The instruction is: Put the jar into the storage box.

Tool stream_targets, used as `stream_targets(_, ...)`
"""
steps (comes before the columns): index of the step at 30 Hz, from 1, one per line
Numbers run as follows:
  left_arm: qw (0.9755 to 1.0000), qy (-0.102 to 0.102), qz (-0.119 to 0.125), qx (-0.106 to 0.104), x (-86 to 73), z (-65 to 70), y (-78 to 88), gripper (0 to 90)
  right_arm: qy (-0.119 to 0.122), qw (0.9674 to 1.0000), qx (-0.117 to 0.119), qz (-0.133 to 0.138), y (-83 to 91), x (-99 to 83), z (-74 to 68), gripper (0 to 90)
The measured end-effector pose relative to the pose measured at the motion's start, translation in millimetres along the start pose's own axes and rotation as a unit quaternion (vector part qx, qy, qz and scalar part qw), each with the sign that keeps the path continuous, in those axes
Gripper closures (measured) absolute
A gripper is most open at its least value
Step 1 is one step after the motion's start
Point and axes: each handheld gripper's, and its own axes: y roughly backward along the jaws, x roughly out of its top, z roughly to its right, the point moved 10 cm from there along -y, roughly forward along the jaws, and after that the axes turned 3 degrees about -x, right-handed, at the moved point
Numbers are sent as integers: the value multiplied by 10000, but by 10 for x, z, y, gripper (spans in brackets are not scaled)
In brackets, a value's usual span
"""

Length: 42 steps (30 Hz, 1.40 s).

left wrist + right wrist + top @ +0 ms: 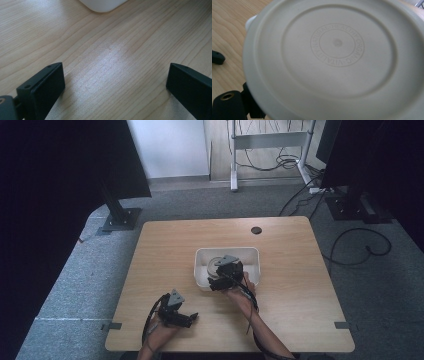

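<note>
a wooden table carries a white tub a little right of its middle, nearer the near edge than the far one. the right gripper hangs over the tub's near-left part, with a round grey-white dish just beside it inside the tub. whether its jaws grip the dish cannot be made out. the left gripper lies low near the near edge, left of the tub and well apart from it. a dark round hole sits by the far edge.
</note>
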Motion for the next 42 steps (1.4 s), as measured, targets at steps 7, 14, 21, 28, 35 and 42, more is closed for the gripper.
stream_targets(7,10000,2,3,0,0,0,0,17,2,9999,-85,-96,-159,-7,-16,96)
stream_targets(14,10000,14,11,-1,2,2,-1,17,55,9997,-139,-167,-262,-8,-46,96)
stream_targets(21,10000,5,1,-4,0,1,-1,17,95,9995,-133,-255,-352,-39,-91,96)
stream_targets(28,10000,5,2,-4,0,2,-1,17,-75,9994,-67,-329,-405,-94,-78,95)
stream_targets(35,10000,3,2,-4,0,2,-1,17,-245,9990,27,-380,-409,-104,-63,94)
stream_targets(42,10000,2,0,-4,0,2,0,17,-329,9982,264,-416,-383,-89,-81,29)
